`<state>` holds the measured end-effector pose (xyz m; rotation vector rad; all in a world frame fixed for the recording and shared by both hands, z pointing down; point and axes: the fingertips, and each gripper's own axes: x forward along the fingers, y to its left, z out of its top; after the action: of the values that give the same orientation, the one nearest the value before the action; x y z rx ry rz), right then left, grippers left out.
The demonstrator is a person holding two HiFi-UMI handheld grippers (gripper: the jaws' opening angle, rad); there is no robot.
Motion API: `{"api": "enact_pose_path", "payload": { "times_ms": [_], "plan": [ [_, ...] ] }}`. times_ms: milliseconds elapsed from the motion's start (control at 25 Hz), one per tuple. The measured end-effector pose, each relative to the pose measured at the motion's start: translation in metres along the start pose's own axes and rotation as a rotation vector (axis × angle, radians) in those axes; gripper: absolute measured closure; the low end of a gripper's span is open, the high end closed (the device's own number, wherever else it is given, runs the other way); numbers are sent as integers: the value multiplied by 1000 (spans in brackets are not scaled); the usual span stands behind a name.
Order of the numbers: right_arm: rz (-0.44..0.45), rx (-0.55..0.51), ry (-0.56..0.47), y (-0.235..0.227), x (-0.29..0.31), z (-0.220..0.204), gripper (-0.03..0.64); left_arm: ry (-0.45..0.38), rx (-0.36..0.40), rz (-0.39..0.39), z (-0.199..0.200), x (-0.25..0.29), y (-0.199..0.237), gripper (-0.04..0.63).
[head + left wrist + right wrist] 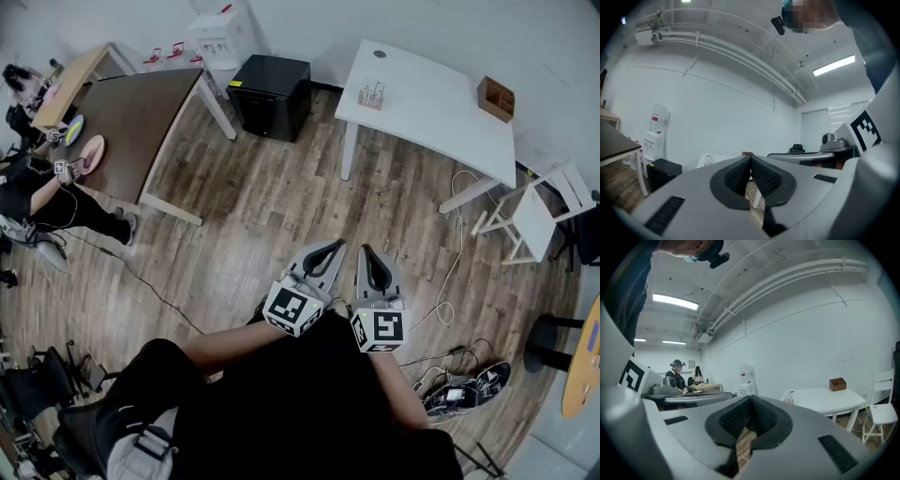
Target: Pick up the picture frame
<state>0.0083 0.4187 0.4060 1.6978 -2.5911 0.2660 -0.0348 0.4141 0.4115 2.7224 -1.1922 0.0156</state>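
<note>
Near the person's torso, over the wood floor (262, 202), left gripper (336, 246) and right gripper (367, 250) sit side by side, both clamped closed on nothing. White table (431, 108) stands far right with a brown box (495, 97); can't tell where the picture frame is.

Grey hand-held grippers (335, 246) (366, 250), black-white marker cubes (292, 309) (380, 328)

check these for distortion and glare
Head view: strong fisheye, the wooden floor bows and the corners go dark, with even light. Left gripper view: the strip light is blown out and the rim is black. Right gripper view: the ceiling light glares and the edges are vignetted.
</note>
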Motion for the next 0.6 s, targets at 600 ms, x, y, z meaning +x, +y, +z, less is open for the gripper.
{"api": "enact_pose_path", "payload": {
  "times_ms": [600],
  "plan": [
    [84, 88, -13, -27, -7, -22, 581, 49, -37, 90, -25, 16, 0, 581]
  ]
}}
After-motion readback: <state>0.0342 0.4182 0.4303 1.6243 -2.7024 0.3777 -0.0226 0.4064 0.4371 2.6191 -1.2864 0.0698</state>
